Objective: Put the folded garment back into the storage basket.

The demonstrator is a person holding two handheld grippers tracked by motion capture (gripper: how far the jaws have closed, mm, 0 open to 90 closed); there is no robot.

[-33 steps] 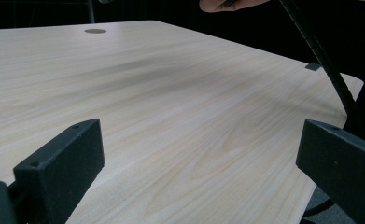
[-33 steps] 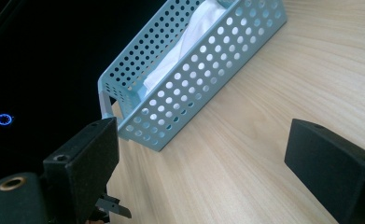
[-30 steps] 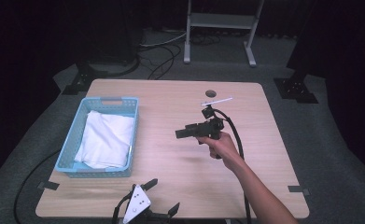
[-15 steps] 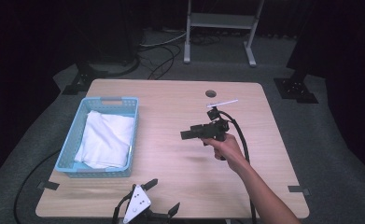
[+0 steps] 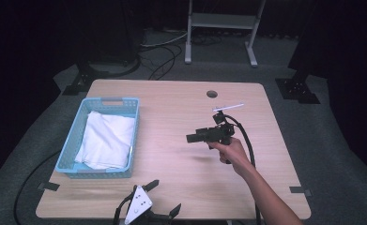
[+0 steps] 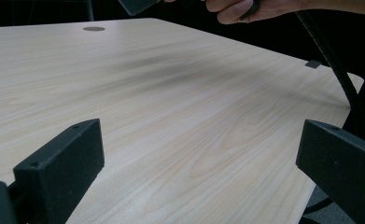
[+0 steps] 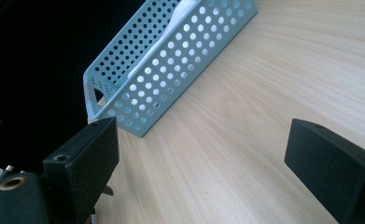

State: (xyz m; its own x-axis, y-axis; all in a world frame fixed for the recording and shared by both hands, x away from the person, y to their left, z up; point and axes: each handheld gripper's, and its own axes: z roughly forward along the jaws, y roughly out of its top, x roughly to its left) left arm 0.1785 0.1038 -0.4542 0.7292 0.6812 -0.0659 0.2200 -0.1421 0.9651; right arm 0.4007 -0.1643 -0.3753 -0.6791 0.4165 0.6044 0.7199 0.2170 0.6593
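Your right gripper is up over the middle of the table, held in your right hand and pointing left toward the basket — jaws spread wide with nothing between them. In the right gripper view that basket sits ahead on the wood, well apart from the jaws. The white cloth lies folded inside the basket, on the table's left side. Your left gripper is lying on the table at the near edge — jaws wide apart too, just bare wood between them.
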